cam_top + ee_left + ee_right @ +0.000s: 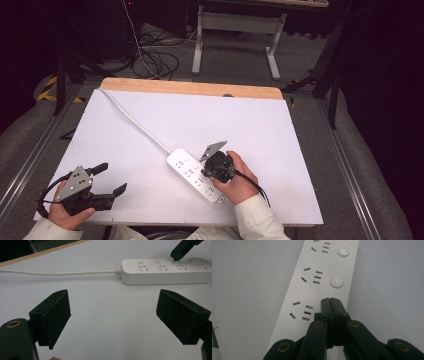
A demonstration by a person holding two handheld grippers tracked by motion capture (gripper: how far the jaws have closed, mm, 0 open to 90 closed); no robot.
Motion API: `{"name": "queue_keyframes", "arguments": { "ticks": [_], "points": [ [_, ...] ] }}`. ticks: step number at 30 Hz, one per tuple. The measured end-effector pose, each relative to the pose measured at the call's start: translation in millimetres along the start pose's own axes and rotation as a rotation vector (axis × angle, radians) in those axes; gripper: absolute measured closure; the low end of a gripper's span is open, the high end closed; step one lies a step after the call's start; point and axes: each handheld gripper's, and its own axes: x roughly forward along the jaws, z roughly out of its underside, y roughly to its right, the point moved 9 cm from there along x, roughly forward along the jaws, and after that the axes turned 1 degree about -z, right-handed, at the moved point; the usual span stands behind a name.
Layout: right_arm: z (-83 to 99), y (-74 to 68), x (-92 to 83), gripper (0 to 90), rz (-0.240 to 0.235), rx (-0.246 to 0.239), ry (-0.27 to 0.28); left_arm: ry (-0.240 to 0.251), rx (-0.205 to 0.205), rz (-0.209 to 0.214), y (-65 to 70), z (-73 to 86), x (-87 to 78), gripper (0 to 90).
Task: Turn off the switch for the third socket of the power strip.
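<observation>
on the strip, clenched right tongs press a button; sliding off could miss it. left tongs released.

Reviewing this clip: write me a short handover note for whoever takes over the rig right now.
Right gripper: jaws shut, tips down on the power strip at a switch button's spot, third along from the cable end in the left gripper view; whether the button is pressed cannot be told.
Left gripper: open, holding nothing, near the table's front left corner.
Strip lies diagonally mid-table, white cable running to the far left corner.
Left: probably the remaining buttons.
</observation>
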Motion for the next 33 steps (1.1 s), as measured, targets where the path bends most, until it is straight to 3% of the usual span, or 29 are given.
{"name": "queue_keyframes", "arguments": {
  "ticks": [25,33],
  "points": [
    [1.9,-1.1,3.3,90.0,0.026,0.048,-0.002,-0.004,-0.001,0.0,0.5,0.5,0.1,12.7],
    [3.2,-2.0,2.9,90.0,0.05,0.027,0.0,-0.004,-0.002,-0.001,0.9,0.5,0.2,12.6]
  ]
}}
